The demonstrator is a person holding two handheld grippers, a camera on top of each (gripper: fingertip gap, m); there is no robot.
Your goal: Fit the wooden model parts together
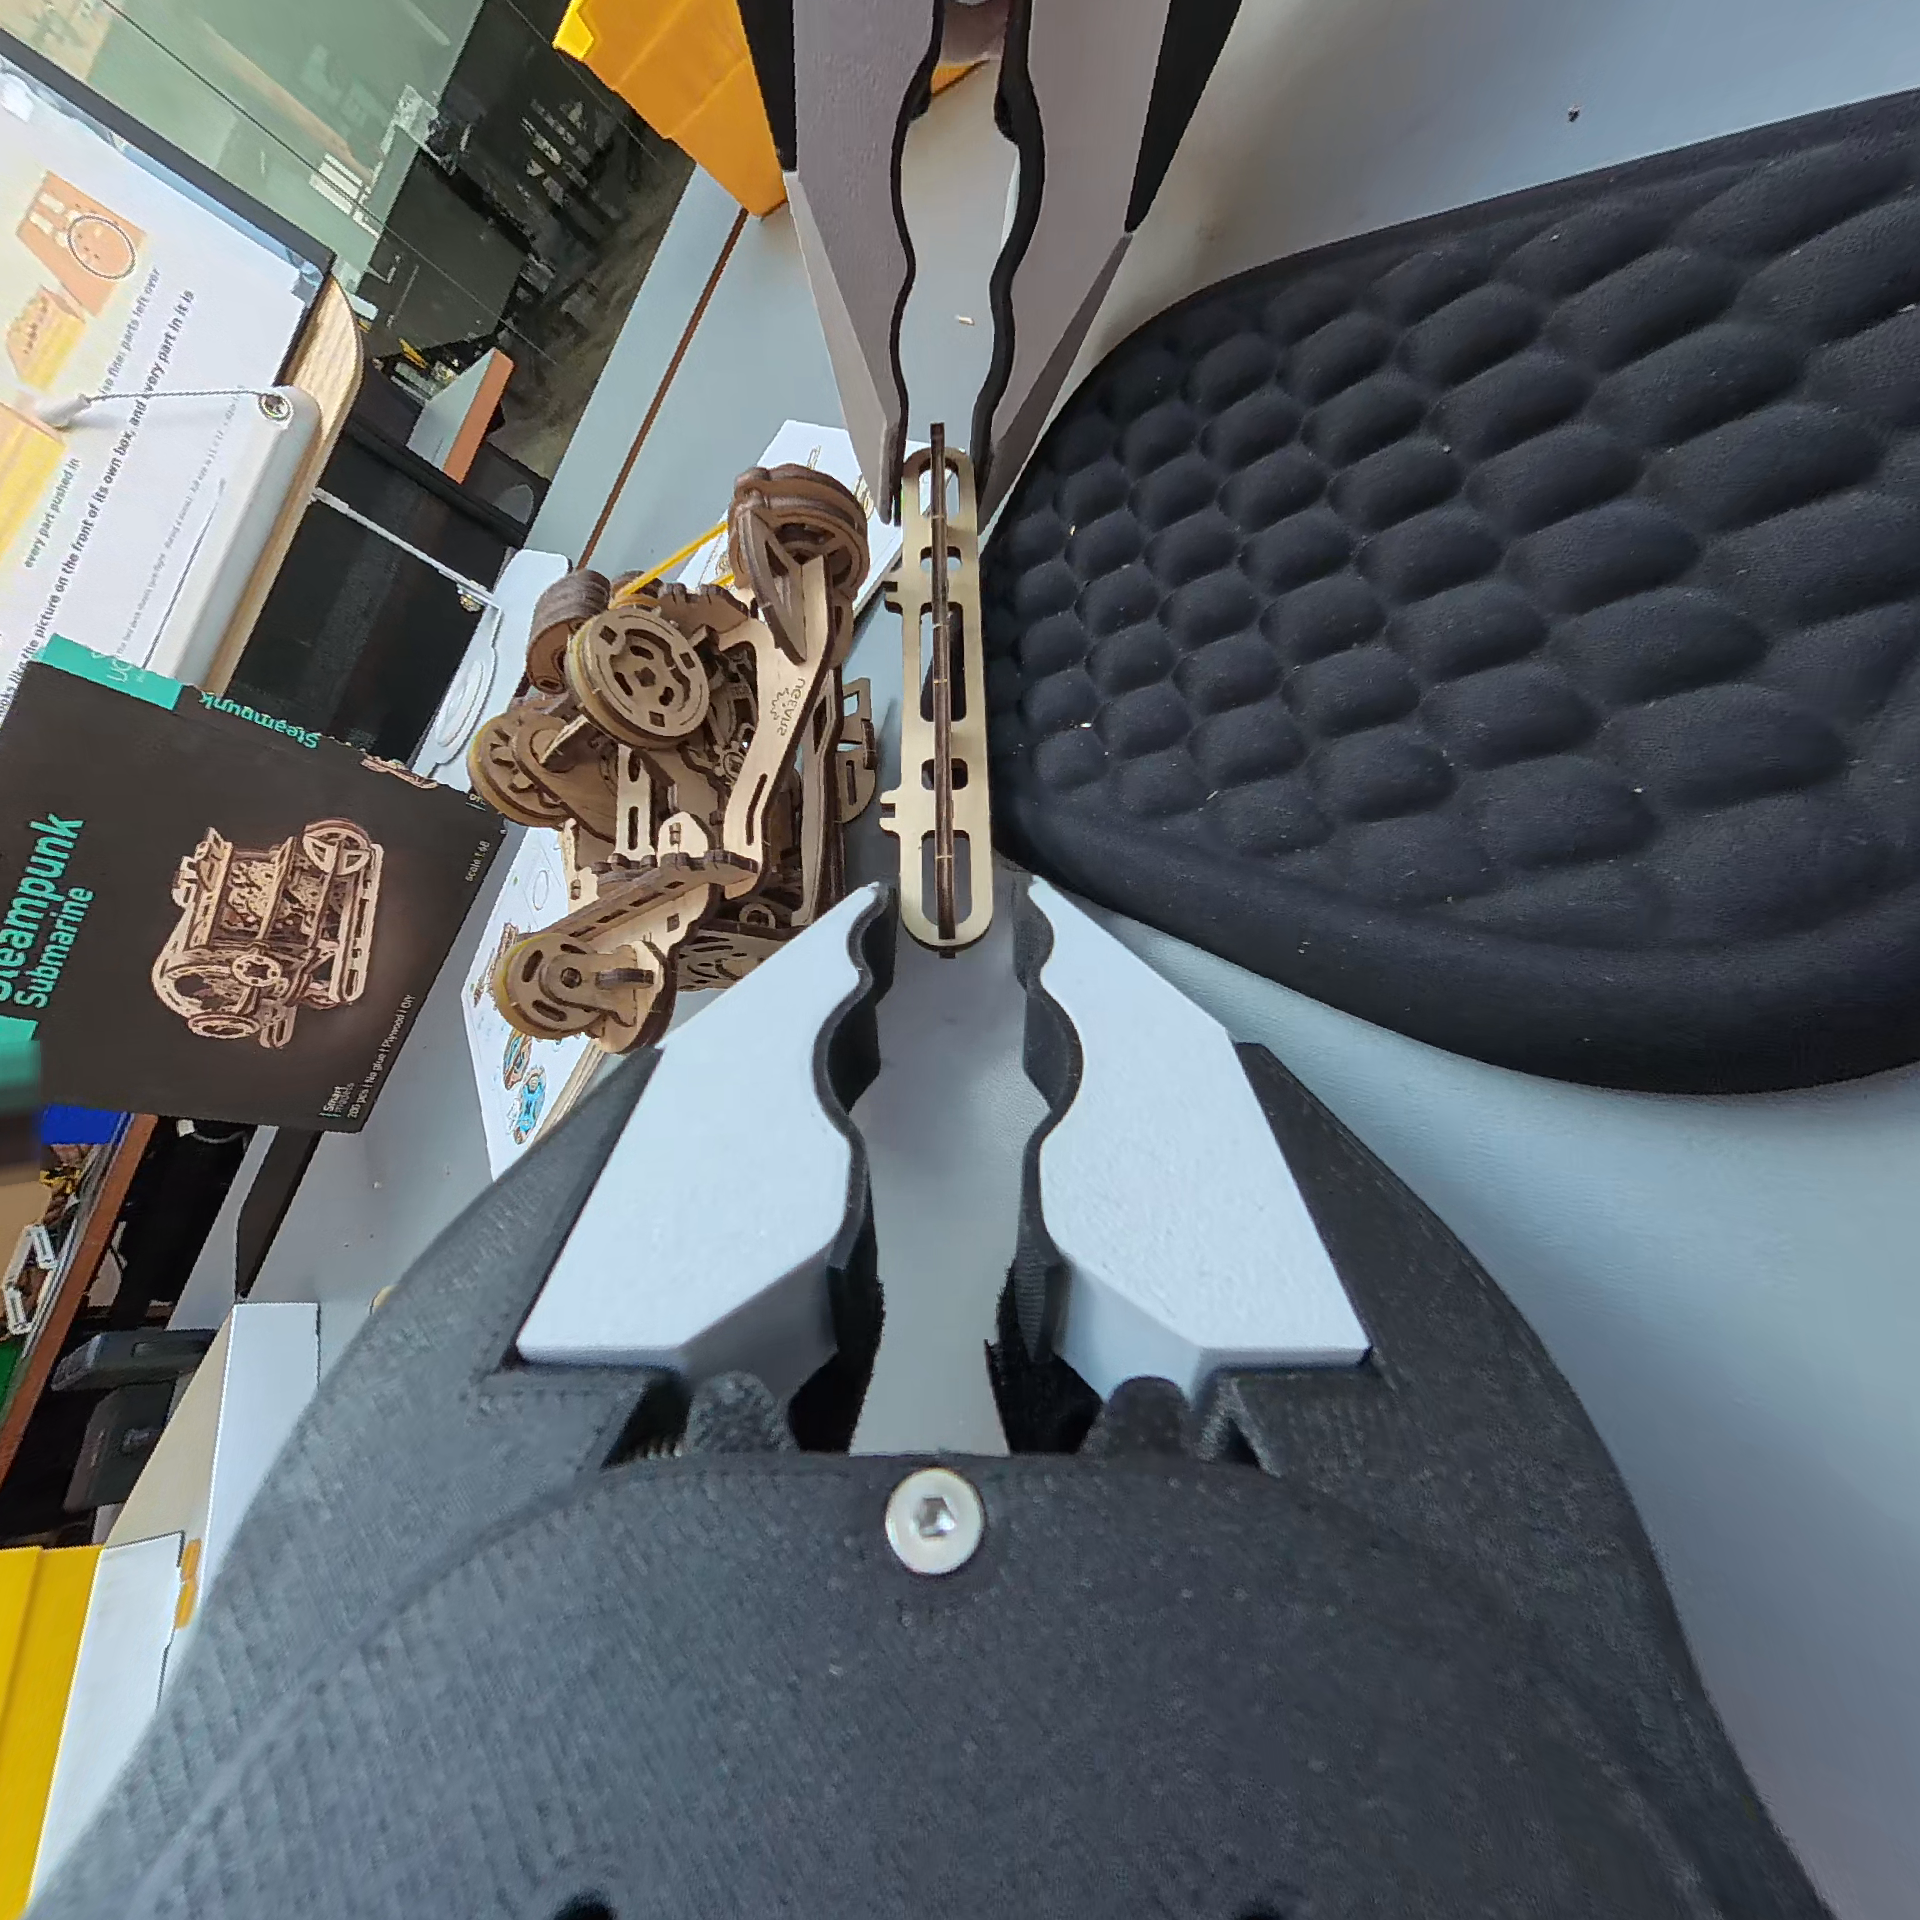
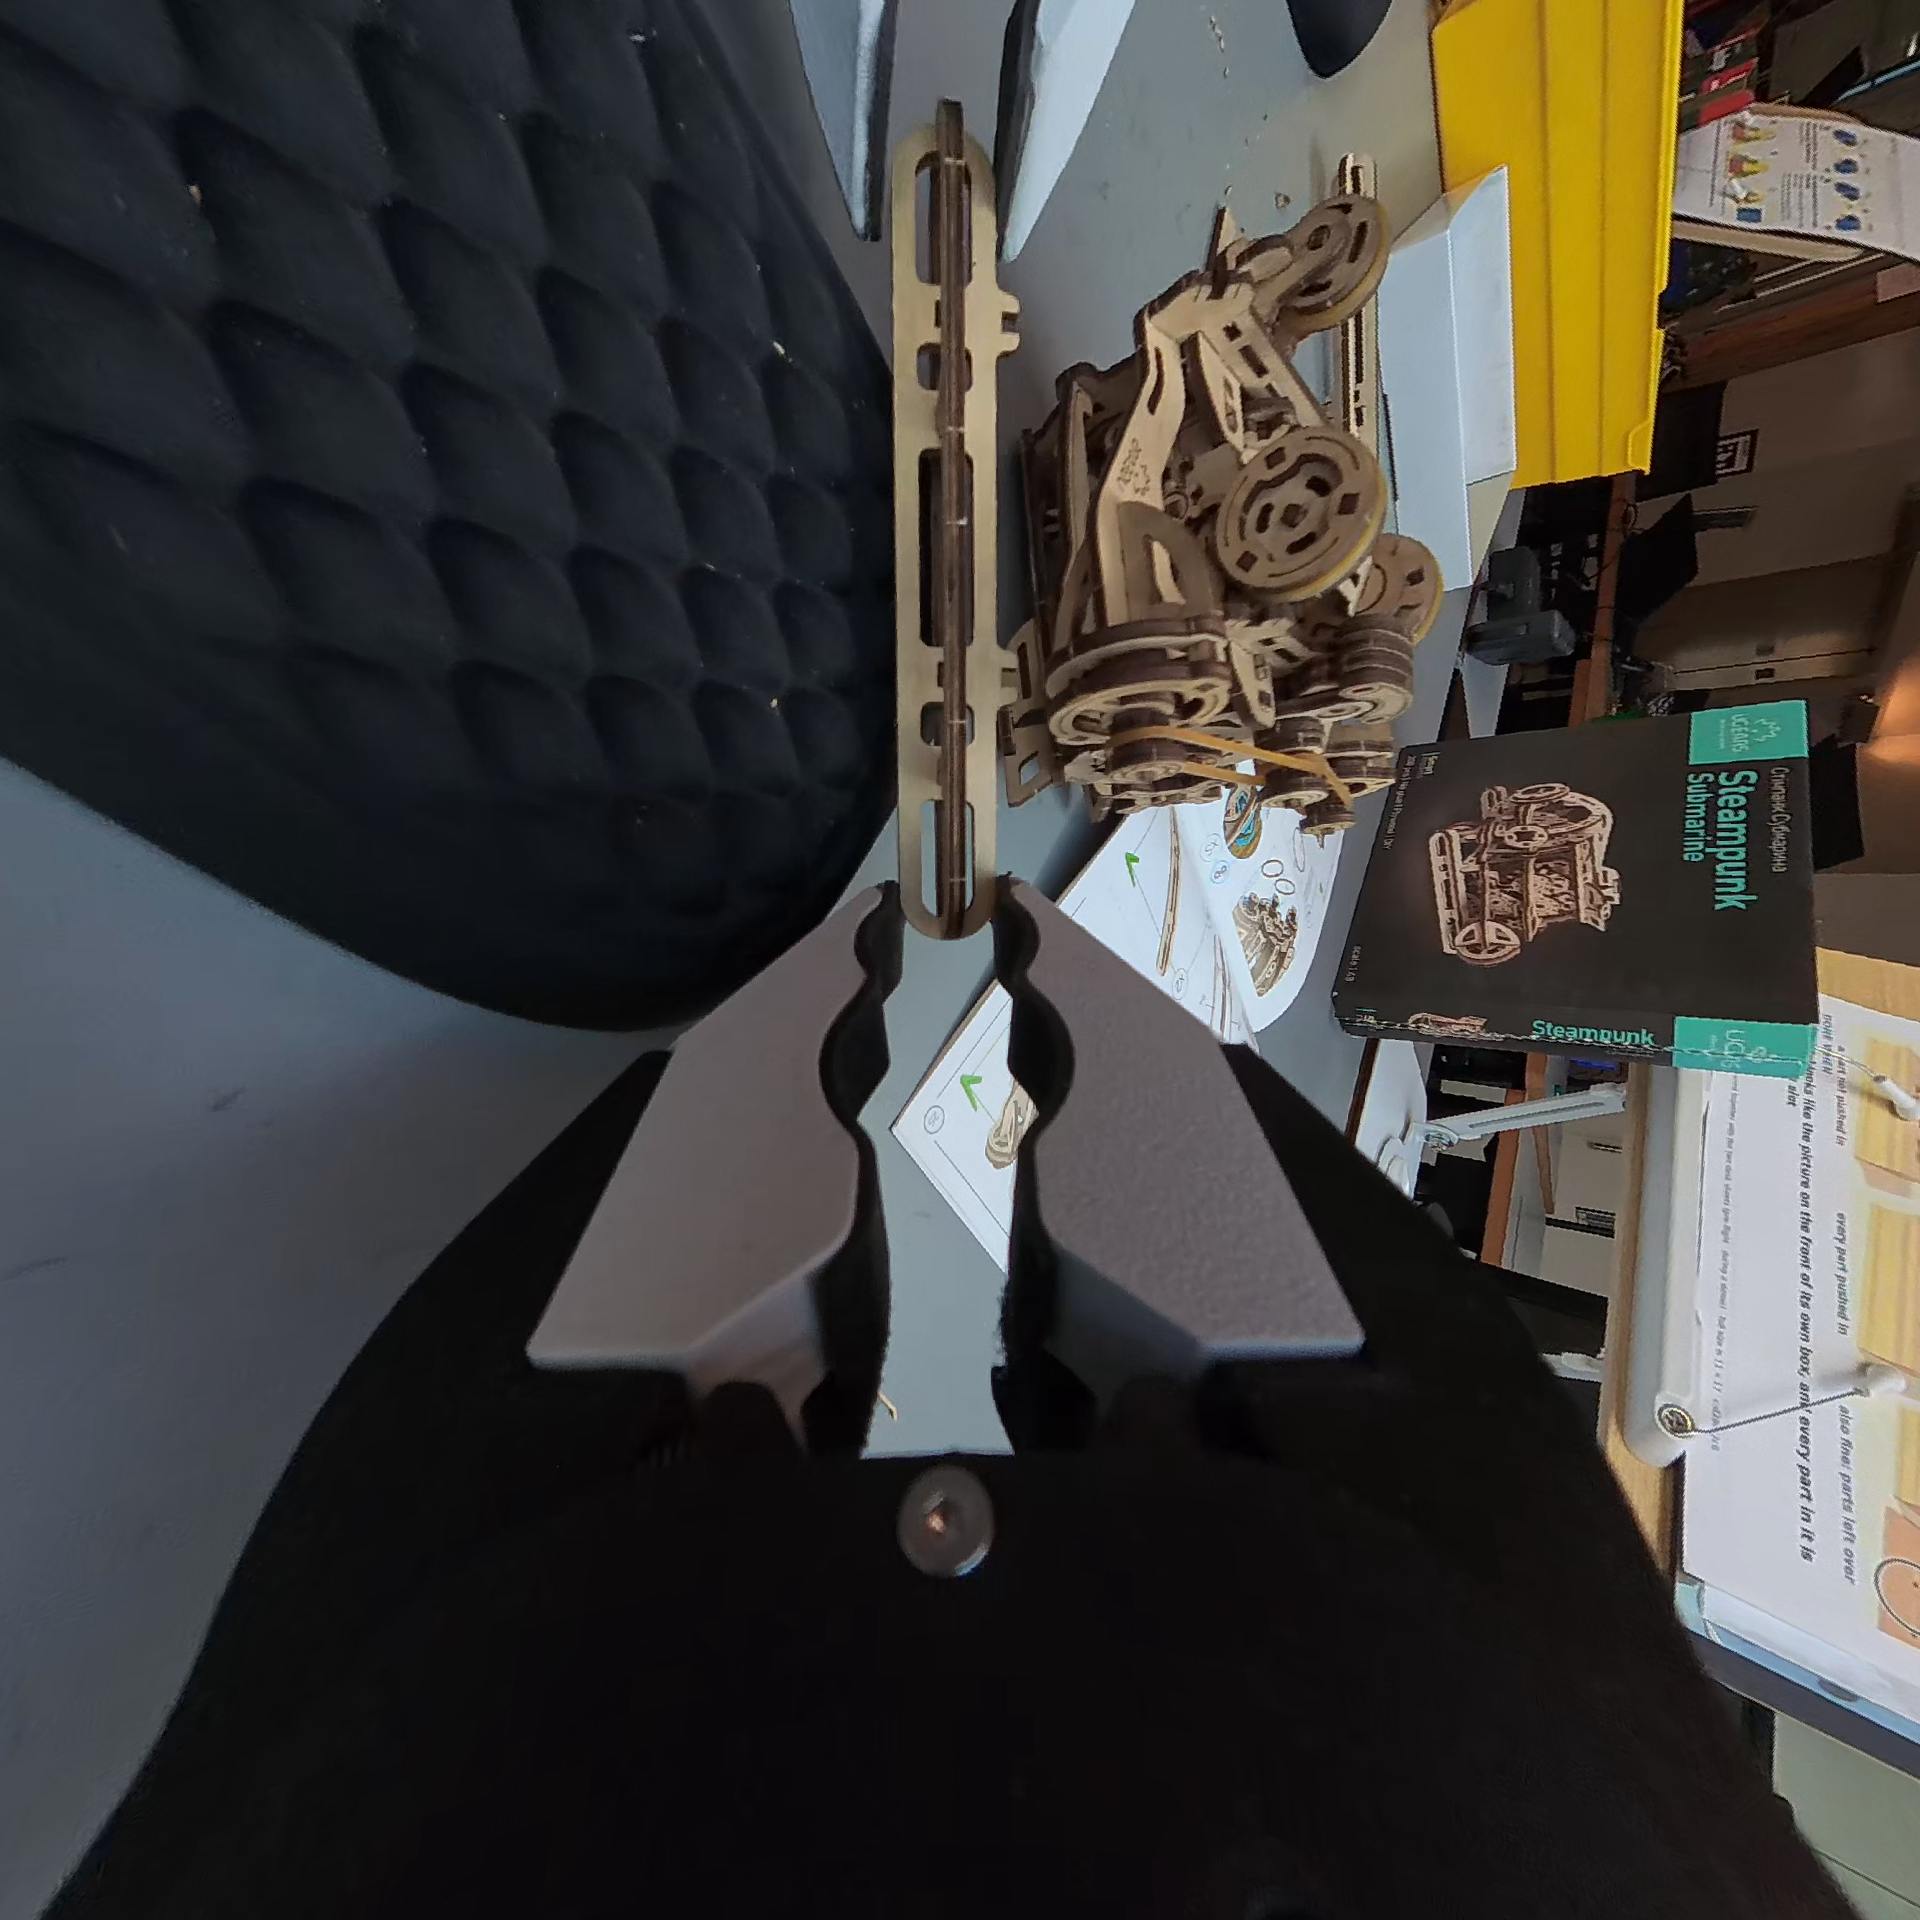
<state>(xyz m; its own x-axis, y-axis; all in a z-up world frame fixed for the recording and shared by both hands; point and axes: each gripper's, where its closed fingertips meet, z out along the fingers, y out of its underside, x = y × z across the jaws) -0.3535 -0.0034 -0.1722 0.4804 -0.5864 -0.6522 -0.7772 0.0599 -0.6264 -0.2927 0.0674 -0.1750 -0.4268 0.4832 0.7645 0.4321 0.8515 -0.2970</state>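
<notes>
A long slotted wooden strip (image 1: 964,675) (image 2: 912,520), with a thin dark piece standing edge-on in its slots, hangs above the grey table between my two grippers, which face each other. My left gripper (image 1: 956,899) is shut on one end of the strip. My right gripper (image 2: 945,888) is shut on the other end. Each gripper also shows at the top of the other's view, the right (image 1: 935,488) and the left (image 2: 940,125). The half-built wooden model (image 1: 675,779) (image 2: 1226,540), with wheels and a rubber band, lies on the table beside the strip.
A black padded cushion (image 1: 1455,623) (image 2: 364,468) lies on the strip's other side. The printed instruction sheet (image 1: 520,987) (image 2: 1174,935) sits under the model. The dark kit box (image 1: 229,904) (image 2: 1579,883), a yellow bin (image 2: 1558,208) and a white box (image 2: 1455,343) stand beyond it. Tip to tip, the grippers are about 10 centimetres apart.
</notes>
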